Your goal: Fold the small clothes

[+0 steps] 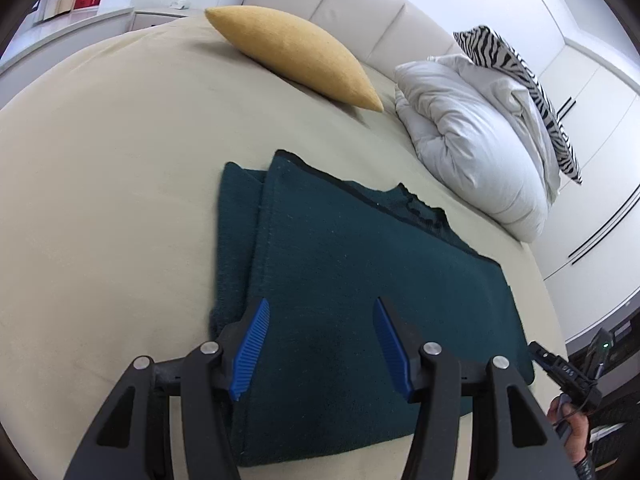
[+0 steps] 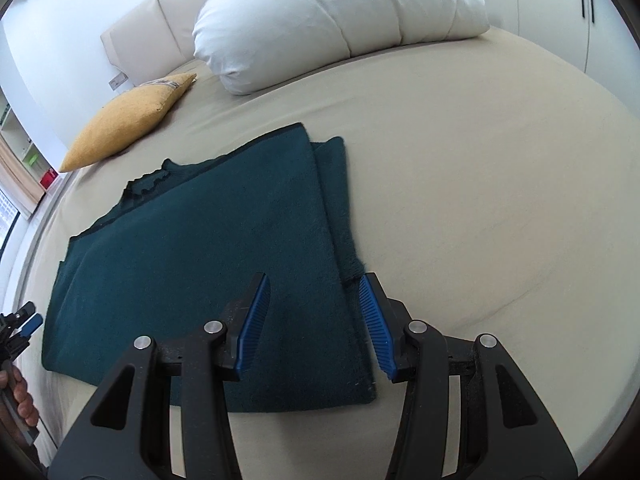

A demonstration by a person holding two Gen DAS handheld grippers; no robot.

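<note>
A dark teal knitted garment (image 1: 344, 280) lies flat and partly folded on the beige bed; it also shows in the right wrist view (image 2: 208, 264). My left gripper (image 1: 320, 310) is open just above the garment's left near part, holding nothing. My right gripper (image 2: 314, 284) is open above the garment's right near edge, its right fingertip beside a folded-under strip, holding nothing. The right gripper shows at the left wrist view's right edge (image 1: 568, 372), and the left gripper at the right wrist view's left edge (image 2: 20, 326).
A yellow cushion (image 1: 296, 52) lies beyond the garment, also in the right wrist view (image 2: 128, 120). A bunched white duvet (image 1: 472, 136) with a zebra-print pillow (image 1: 516, 80) sits by the headboard. The beige bed sheet (image 1: 100, 200) spreads around.
</note>
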